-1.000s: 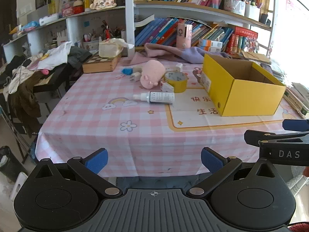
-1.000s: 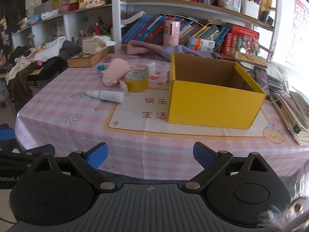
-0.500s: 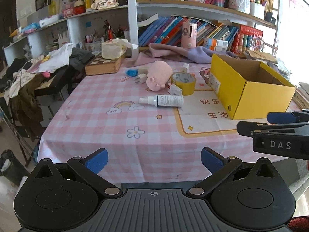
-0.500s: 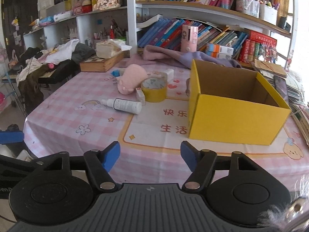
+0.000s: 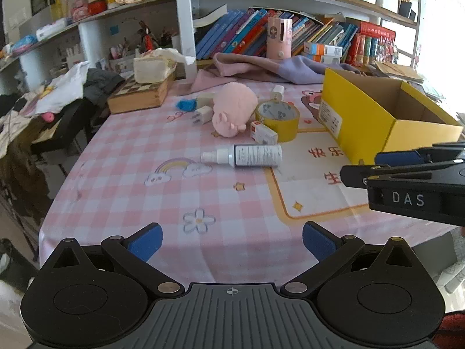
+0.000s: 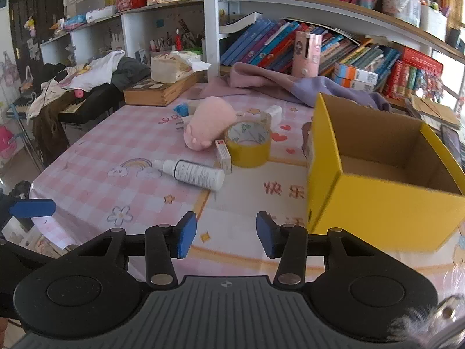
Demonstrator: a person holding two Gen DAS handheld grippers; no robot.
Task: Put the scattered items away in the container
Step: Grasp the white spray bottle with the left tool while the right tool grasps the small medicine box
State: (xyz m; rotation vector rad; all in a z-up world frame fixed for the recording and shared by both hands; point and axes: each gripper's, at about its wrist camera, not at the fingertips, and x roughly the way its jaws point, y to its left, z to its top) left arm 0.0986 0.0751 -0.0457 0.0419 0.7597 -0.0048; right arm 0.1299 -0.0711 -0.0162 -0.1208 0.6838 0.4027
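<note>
We read "DAS" on the right gripper [image 5: 407, 180]; "快乐" on the tablecloth [image 6: 283, 189]. Both grippers, left [image 5: 232, 240] included, gape empty.

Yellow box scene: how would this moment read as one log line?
phase: approach | left hand-held gripper: open, empty | right hand-held gripper: open, empty | spray bottle: lying on table | yellow box: open

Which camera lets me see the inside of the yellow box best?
The right wrist view: the yellow box sits close, and you look down past its rim to the bare cardboard floor. In the left wrist view the box is farther off; only its inner walls show.
</note>
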